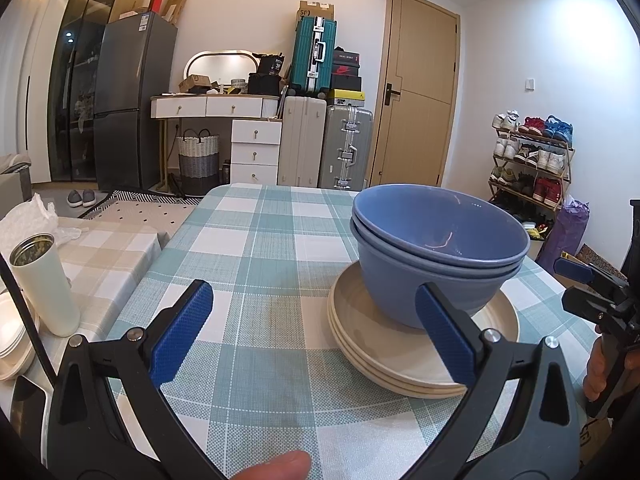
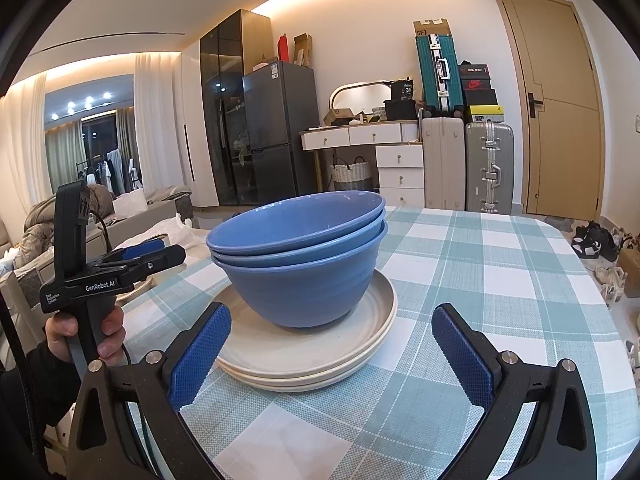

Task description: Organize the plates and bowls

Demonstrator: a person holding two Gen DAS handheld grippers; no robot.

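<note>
Now we hold both tools wide and empty, left tool (image 1: 312, 332) and right tool (image 2: 332, 352), since bowls (image 2: 300, 256) sit nested on plates (image 2: 320, 356), centred on the counter (image 2: 480, 280).

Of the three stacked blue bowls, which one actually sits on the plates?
The bottom blue bowl: its base rests on the top cream plate, while the other two nest inside it.

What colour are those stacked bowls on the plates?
The bowls are blue, stacked on cream plates. It shows best in the right wrist view.
</note>
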